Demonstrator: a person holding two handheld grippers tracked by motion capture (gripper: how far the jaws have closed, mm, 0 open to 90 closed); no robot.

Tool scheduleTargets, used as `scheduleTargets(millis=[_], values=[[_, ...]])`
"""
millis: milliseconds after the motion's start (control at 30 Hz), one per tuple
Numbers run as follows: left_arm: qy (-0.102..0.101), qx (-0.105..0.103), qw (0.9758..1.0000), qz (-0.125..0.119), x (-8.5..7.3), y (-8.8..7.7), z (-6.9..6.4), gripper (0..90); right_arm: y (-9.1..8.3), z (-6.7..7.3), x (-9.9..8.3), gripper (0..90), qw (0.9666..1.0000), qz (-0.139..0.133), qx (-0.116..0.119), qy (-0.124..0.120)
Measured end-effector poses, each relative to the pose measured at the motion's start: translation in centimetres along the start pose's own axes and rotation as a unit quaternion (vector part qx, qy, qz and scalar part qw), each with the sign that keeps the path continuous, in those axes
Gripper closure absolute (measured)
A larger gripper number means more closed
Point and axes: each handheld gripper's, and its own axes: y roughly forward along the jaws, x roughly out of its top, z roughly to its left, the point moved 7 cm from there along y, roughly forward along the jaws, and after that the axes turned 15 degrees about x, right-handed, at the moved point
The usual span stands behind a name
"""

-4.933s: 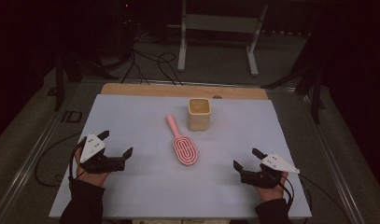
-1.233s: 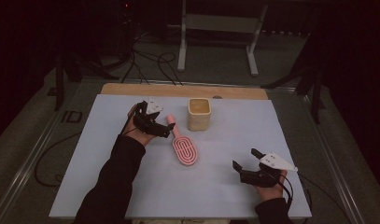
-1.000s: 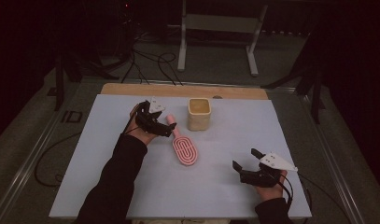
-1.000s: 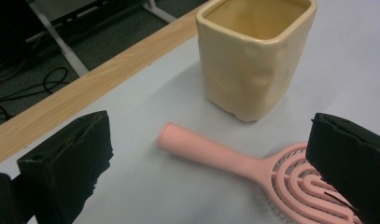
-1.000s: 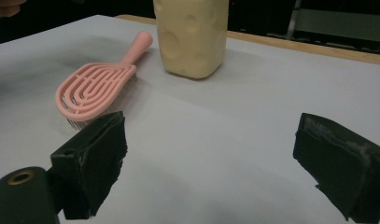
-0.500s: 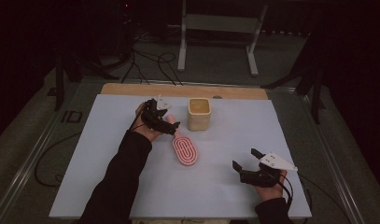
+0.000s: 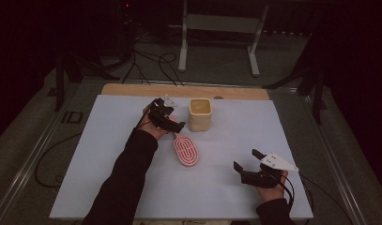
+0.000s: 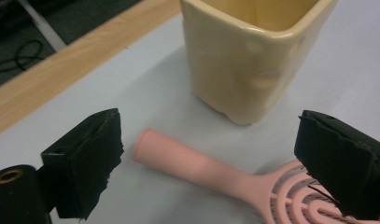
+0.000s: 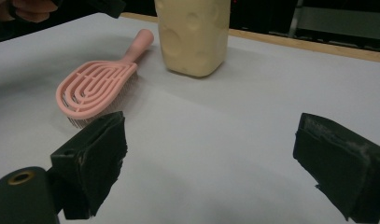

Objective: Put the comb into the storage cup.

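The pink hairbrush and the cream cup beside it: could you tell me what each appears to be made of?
The pink hairbrush looks like moulded plastic with a matte finish: even colour, a slotted open head and a smooth rounded handle. The cream cup could be glazed ceramic or a soft plastic: its walls carry a faint sheen and shallow round dimples, with rounded corners. The look alone does not settle which.

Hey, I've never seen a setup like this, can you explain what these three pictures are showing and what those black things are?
A person sits at a table holding a hand-held gripper in each hand. The high view looks down from above; the other two pictures come from cameras riding on each gripper, looking along its two black jaws. On the table lie a pink hairbrush and a cream cup. The left gripper is over the brush handle with open jaws that have just been closing a little; the handle lies between them, not yet gripped. The right gripper rests open, holding nothing.
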Motion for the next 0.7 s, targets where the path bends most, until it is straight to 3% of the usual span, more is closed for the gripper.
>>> scheduleTargets(millis=[233,400,567,700], values=[[0.007,-0.007,0.9998,0.019,-0.1,1.1,-0.5,24.1,0.0,-0.1,0.0,9.4,1.0,0.001,0.002,0.001],[-0.008,-0.005,0.9993,0.037,-0.1,2.2,-0.8,37.2,-0.1,-0.2,0.0,9.4,1.0,0.001,0.0,0.001],[-0.009,-0.003,0.9988,0.048,-0.2,3.0,-1.1,56.3,-0.1,-0.2,0.0,9.4,1.0,0.0,0.001,0.0],[-0.001,-0.006,0.9975,0.07,-0.9,3.9,-1.5,72.2,-0.2,-0.3,0.0,9.4,1.0,0.0,0.0,0.001]])
